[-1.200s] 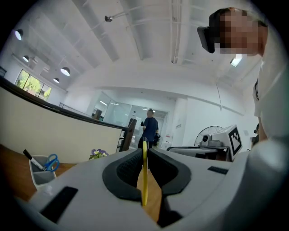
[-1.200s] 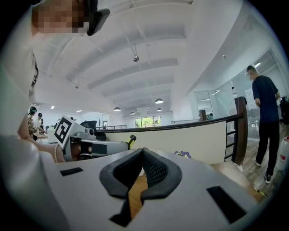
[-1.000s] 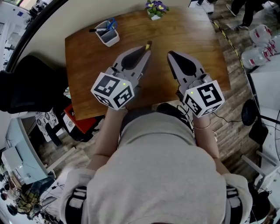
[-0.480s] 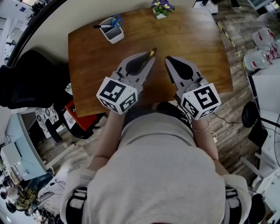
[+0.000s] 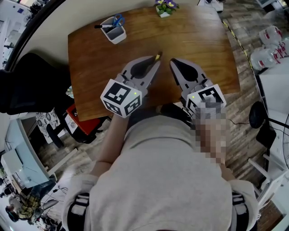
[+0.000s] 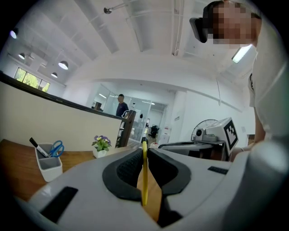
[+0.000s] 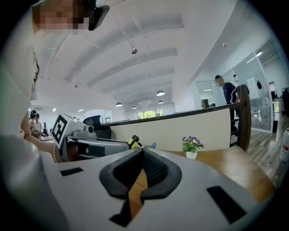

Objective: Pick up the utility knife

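My left gripper point(image 5: 155, 63) hangs over the middle of the wooden table point(image 5: 198, 40), shut on the yellow utility knife point(image 5: 158, 56). The knife's yellow-and-black end pokes out past the fingertips. In the left gripper view the knife point(image 6: 144, 176) stands edge-on as a thin yellow strip, clamped between the dark pads. My right gripper point(image 5: 173, 62) is close beside it on the right, shut, with nothing between its pads. In the right gripper view the right gripper's tips point(image 7: 141, 150) meet, and the knife's end point(image 7: 133, 141) shows just to their left.
A white pen holder point(image 5: 113, 30) with blue scissors and a marker stands at the table's far left. A small potted flower point(image 5: 165, 6) sits at the far edge. A black chair point(image 5: 27, 85) is left of the table, and water bottles point(image 5: 268, 45) stand on the floor to the right.
Both grippers have sunk a little toward the table, side by side. The knife stays clamped in the left one.
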Tool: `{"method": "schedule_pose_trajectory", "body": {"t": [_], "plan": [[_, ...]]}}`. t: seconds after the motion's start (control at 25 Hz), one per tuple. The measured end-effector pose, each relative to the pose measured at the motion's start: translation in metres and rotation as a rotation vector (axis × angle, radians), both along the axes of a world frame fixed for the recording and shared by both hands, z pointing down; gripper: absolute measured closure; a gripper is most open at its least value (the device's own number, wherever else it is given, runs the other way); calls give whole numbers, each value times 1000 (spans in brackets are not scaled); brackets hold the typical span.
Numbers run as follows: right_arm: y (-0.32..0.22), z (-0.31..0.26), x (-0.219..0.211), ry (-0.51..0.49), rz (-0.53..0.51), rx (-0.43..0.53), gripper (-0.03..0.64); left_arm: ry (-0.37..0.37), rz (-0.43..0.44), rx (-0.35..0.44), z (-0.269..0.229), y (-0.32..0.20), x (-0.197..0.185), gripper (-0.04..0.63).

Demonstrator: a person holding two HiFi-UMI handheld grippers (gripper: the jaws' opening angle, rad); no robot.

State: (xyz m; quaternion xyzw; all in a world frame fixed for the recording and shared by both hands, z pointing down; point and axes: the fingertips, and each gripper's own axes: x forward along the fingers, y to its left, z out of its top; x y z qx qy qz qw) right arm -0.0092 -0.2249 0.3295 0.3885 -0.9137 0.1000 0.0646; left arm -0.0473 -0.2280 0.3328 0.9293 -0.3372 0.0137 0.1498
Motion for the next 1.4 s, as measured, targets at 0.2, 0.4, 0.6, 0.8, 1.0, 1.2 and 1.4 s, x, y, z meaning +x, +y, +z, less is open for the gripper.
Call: {"method": "schedule_pose_trajectory", "body": {"t": [0.2,0.4,0.6,0.8,1.0,1.2,1.4], "plan": [[1,4,2,3,3,-14,604,-7,10,-1,3,0,3,535],[1,5,3,-5,3,-20,606,-1,15,6,2,0,5,535],[1,4,3,-5,0,-20,604,3,11,10,1,-2,4,535],[1,3,3,-3,2,-19,606,6,6,16,-1,-2,2,535],[1,4,3,-2,0,-16,604,6,1,17,-1,-2,2,536],[2,5,1,1,-4,-19,606,-1,4,13,2,-2,3,535],[2,3,0,-4,2,-4,606,-7,7,15,1,-2,2,537]]}}
